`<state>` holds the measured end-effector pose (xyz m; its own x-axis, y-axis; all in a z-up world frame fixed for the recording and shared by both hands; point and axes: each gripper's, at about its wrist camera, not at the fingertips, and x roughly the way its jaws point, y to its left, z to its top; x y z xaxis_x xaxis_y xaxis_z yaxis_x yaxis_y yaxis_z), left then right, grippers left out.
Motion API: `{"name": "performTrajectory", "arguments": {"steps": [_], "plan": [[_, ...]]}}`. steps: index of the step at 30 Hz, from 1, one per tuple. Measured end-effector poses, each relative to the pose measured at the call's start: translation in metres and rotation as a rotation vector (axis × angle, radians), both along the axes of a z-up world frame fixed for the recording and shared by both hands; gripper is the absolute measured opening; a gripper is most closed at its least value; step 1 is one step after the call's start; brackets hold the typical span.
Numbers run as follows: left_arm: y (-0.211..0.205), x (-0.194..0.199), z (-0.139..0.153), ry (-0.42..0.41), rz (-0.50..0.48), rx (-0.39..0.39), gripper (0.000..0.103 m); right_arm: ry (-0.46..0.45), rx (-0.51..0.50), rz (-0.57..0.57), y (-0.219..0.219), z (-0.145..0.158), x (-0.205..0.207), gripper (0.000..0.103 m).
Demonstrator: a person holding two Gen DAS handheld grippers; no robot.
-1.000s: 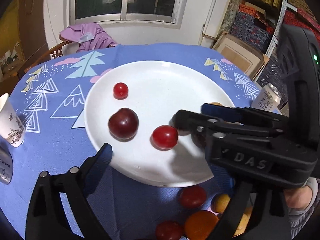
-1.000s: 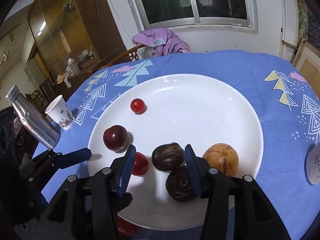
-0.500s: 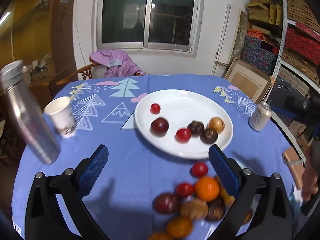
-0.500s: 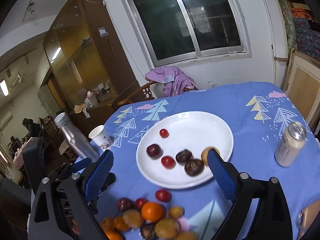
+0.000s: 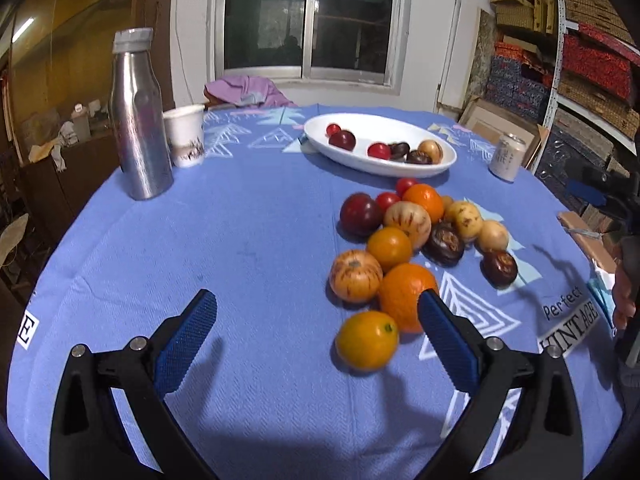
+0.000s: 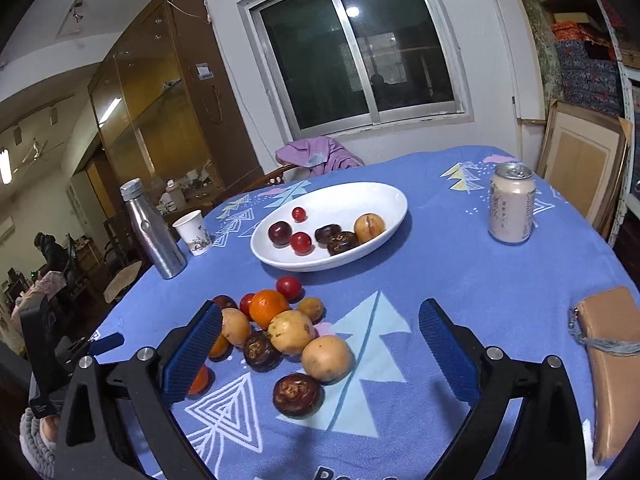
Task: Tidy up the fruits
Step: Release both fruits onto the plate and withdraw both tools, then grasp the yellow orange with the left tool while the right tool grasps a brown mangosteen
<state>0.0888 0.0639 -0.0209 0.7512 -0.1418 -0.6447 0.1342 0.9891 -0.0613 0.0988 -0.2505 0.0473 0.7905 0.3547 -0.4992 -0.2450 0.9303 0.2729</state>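
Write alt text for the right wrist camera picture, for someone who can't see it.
Open, empty blue-padded tongs hover over a pile of loose round fruits on a blue patterned tablecloth. Beyond it, a white oval plate holds six fruits, with a steel bottle and paper cup left, a pale drink can right.

A round table is covered by a blue tablecloth printed with white and pale triangular tree motifs. A steel bottle with a grey cap stands upright near the left edge. A paper cup stands just beside it. A pale drink can stands upright on the right side, its tab end open. A tan zipped pouch lies flat at the near right edge. Behind the table, a purple garment is draped over a wooden chair. A dark sliding window occupies the rear wall. A glass-fronted wooden cabinet stands to its left.
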Motion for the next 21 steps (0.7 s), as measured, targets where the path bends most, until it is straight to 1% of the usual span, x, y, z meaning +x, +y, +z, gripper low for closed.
{"name": "performTrajectory", "arguments": {"steps": [3, 5, 8, 11, 12, 13, 16, 21], "plan": [[-0.009, 0.002, -0.006, 0.035, -0.042, 0.014, 0.099, 0.036, 0.004, -0.006, 0.001, -0.004, 0.004, 0.100], [-0.018, 0.004, -0.011, 0.060, -0.071, 0.047, 0.099, 0.047, -0.005, -0.013, 0.002, -0.006, 0.006, 0.100], [-0.029, 0.005, -0.015, 0.074, -0.100, 0.087, 0.099, 0.057, -0.021, -0.023, 0.003, -0.008, 0.008, 0.100], [-0.025, 0.006, -0.016, 0.078, -0.096, 0.063, 0.098, 0.077, -0.033, -0.024, 0.007, -0.013, 0.010, 0.100], [-0.024, 0.006, -0.015, 0.078, -0.094, 0.056, 0.088, 0.083, -0.037, -0.024, 0.007, -0.014, 0.011, 0.100], [-0.023, 0.007, -0.015, 0.080, -0.096, 0.051, 0.070, 0.088, -0.039, -0.025, 0.007, -0.015, 0.011, 0.100], [-0.024, 0.007, -0.016, 0.084, -0.109, 0.049, 0.062, 0.092, -0.037, -0.026, 0.006, -0.016, 0.011, 0.100], [-0.031, 0.007, -0.017, 0.090, -0.150, 0.053, 0.061, 0.099, -0.039, -0.020, 0.007, -0.017, 0.012, 0.100]]}}
